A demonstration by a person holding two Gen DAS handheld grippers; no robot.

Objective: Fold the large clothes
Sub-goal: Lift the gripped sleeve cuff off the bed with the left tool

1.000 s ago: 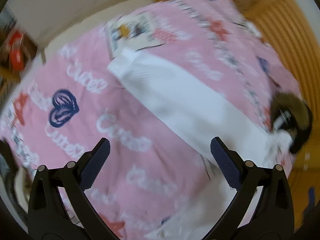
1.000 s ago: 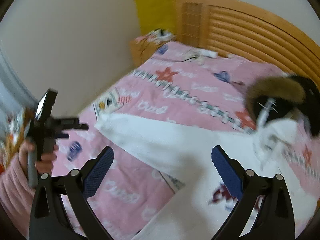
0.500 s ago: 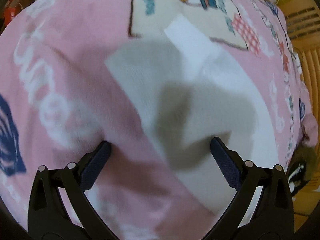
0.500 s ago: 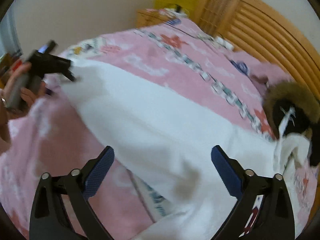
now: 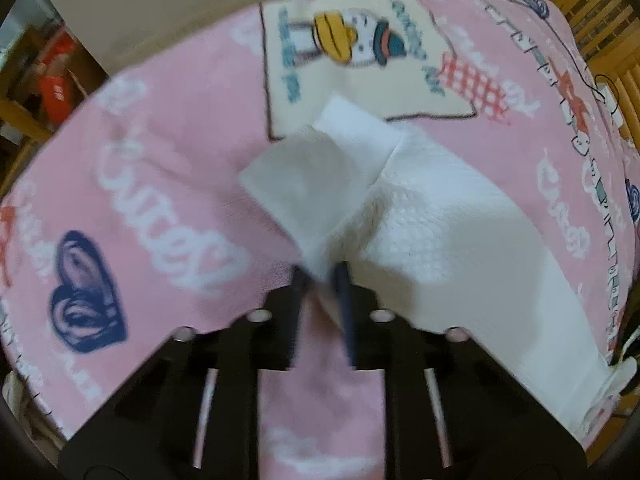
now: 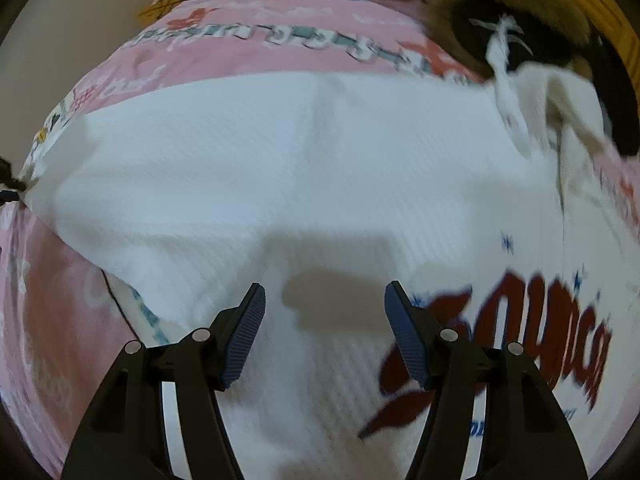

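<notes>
Your left gripper (image 5: 320,276) is clamped on the white garment's sleeve (image 5: 304,184) to lift it, while your right gripper (image 6: 324,320), jaws apart and just narrowing, hovers over its body (image 6: 280,168) for a second hold.

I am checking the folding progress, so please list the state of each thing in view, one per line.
White textured garment: spread on the bed, cuff end lifted.
Left claw: shut on the garment's cuff.
Right claw: open above the garment, jaws just closing.
Pink printed blanket: lying flat.
</notes>
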